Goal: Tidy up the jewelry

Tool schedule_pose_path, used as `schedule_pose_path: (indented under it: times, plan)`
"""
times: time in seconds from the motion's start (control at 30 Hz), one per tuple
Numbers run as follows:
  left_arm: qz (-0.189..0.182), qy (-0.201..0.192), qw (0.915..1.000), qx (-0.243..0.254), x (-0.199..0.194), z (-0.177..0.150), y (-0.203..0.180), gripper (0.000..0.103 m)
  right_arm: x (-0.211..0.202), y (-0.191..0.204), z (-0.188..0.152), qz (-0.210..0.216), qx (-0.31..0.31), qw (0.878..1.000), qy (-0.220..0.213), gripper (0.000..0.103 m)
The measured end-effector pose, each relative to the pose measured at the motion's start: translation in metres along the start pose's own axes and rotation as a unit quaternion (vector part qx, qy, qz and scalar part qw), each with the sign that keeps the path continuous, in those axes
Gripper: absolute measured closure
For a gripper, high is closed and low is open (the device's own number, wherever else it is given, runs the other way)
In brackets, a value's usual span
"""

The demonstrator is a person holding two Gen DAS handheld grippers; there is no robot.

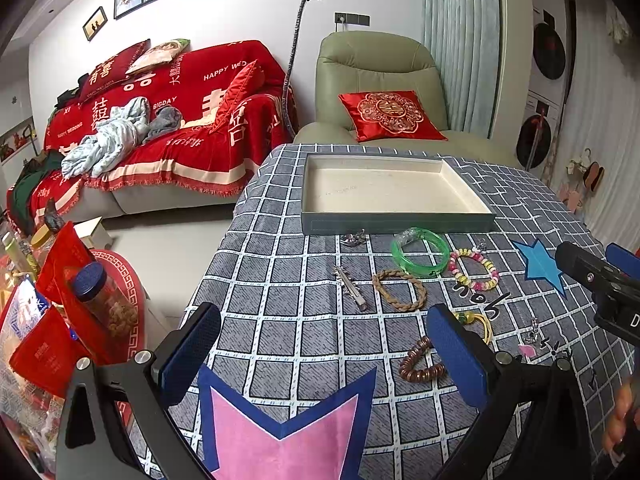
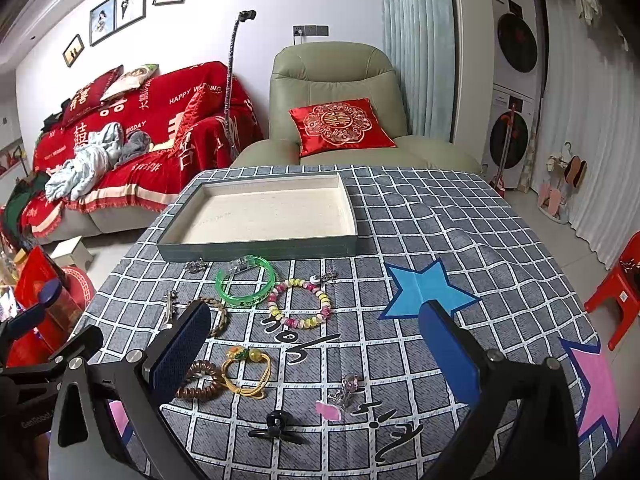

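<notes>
Grey-checked cloth covers the worktop (image 2: 460,232); shallow cream-lined tray (image 2: 260,216) at its far edge sits empty. Jewelry lies loose between tray and tools. Brown beaded bracelet (image 2: 200,384) touches the right tool (image 2: 316,356) at its left finger, nearer than the left tool (image 1: 324,352). Both tools gape wide, holding nothing.

On the checked grey tablecloth (image 2: 440,220) stands one shallow grey tray with a cream lining (image 2: 264,216). Five bracelets lie loose: one clear green plastic bangle (image 2: 245,280), one pink-and-yellow beaded bracelet (image 2: 300,302), one braided tan cord bracelet (image 1: 399,289), one brown wooden bead bracelet (image 2: 200,384), and one yellow cord bracelet with amber beads (image 2: 248,372). There is one silver metal hair clip (image 1: 351,286) and one black plastic claw clip (image 2: 276,426). Three small silvery trinkets are too small to identify.
</notes>
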State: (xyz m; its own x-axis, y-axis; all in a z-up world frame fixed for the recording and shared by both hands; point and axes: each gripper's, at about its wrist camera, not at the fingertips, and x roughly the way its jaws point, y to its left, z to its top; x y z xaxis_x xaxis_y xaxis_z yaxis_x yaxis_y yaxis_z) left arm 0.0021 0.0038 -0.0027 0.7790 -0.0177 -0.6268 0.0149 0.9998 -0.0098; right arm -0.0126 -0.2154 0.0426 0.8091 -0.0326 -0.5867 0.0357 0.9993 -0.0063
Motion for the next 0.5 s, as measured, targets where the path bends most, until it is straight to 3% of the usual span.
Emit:
schedule_pose_path:
  times: [0.5]
  plan:
    - [0.0,0.001,1.0,0.0,0.0008,-0.0011,-0.001,0.0,0.0001,-0.0002,0.0001,0.001,0.001,1.0,0.0,0.0]
